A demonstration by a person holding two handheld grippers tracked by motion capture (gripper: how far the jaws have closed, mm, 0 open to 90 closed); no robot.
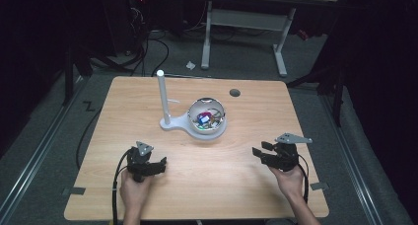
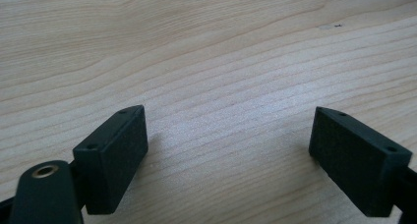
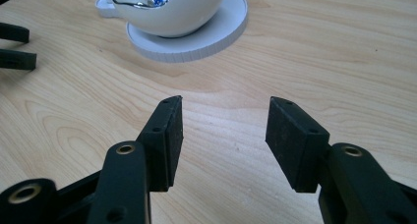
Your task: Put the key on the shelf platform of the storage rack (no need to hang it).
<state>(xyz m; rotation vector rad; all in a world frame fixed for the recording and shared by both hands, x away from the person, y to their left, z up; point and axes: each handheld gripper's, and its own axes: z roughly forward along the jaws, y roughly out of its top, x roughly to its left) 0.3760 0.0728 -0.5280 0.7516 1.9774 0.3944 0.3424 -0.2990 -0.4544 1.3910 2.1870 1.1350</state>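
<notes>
Left claw: I am holding my left black two-jaw gripper point(image 1: 156, 167) low over the near left part of the table; its jaws are standing wide apart with nothing but bare wood between them.
Right claw: I am holding my right black two-jaw gripper point(image 1: 261, 152) over the near right part of the table; its jaws are gaping open and gripping nothing, and they are pointing toward the bowl.
Hands: my left hand point(image 1: 134, 188) and right hand point(image 1: 290, 178) are coming in from the near edge, well apart from each other.
Table: the light wooden tabletop point(image 1: 207, 185) is lying bare between my two claws.
Bowl: the round white bowl point(image 1: 207, 117) is sitting beyond both claws, near the middle of the table, on the round white stand base point(image 3: 206, 40); small colourful items point(image 1: 205, 118) are lying inside it, too small to tell apart.
Post: the upright white post point(image 1: 162, 96) is rising from the same base, just left of the bowl.
Far edge: a small dark round hole point(image 1: 234, 93) is showing in the tabletop beyond the bowl.
</notes>
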